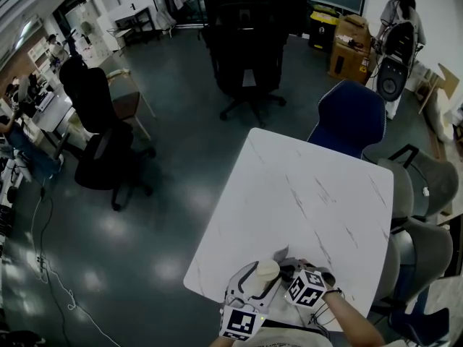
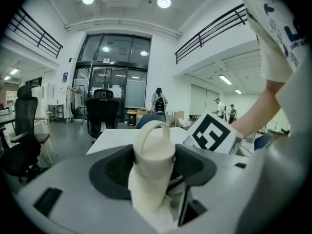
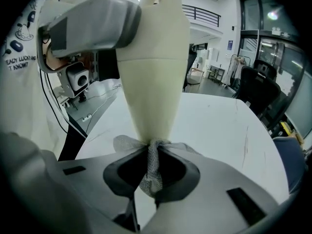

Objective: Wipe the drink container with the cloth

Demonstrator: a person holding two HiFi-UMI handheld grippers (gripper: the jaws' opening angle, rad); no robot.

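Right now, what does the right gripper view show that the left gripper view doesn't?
Only the right gripper view: the cloth pinched in the right gripper, touching the bottle at its narrow end. Only the left gripper view: the left gripper clamping the bottle, its loop handle, and the right gripper's marker cube. Both: the bottle and the white table.

drink container point(image 3: 153, 67) top cut off above, cloth point(image 3: 127, 143) end hidden within right claw point(image 3: 152, 165)

Bottle point(image 2: 153, 152) in L claw point(image 2: 154, 182), cloth point(image 3: 150, 165) in R claw point(image 3: 152, 182) touching it
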